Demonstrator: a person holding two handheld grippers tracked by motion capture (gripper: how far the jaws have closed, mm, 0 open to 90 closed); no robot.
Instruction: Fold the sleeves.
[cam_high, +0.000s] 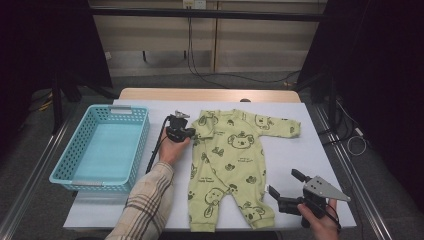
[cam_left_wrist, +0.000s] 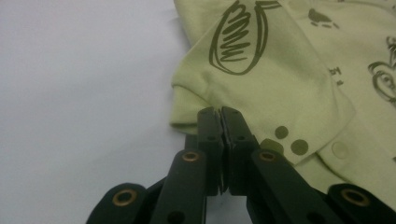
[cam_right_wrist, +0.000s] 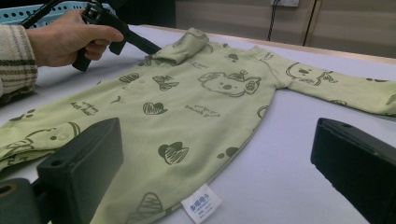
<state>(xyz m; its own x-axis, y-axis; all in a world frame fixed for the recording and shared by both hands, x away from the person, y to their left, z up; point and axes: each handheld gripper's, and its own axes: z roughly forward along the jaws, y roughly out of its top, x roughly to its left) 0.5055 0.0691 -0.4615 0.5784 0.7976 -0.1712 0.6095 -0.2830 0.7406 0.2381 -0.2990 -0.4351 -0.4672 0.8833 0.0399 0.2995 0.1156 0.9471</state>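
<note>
A: Left gripper (cam_high: 186, 131) is at the near sleeve of the pale green cotton baby romper printed with dark koalas and hearts (cam_high: 231, 165), which lies flat, front up, on the white table cover (cam_high: 310, 150). In the left gripper view its black jaws are pressed together on the edge of the folded-in sleeve cuff (cam_left_wrist: 196, 100), with fabric pinched between the tips.

B: And the right gripper (cam_high: 286, 186)?

A: Sitting near the romper's leg end at the table's front corner, jaws wide apart, nothing between them. The right gripper view has the white care label (cam_right_wrist: 201, 203) at the hem just ahead of it.

B: How far along, would you say?

A: Early, I reckon. One sleeve is turned in over the chest, the other sleeve (cam_high: 280, 126) is stretched straight out, and both legs are unfolded. The light blue plastic mesh basket (cam_high: 80, 150) beside the left hand has nothing inside it.

B: Count it up.

A: One romper, one basket, two grippers, one label. If the basket is the destination, most of the folding is left.
</note>
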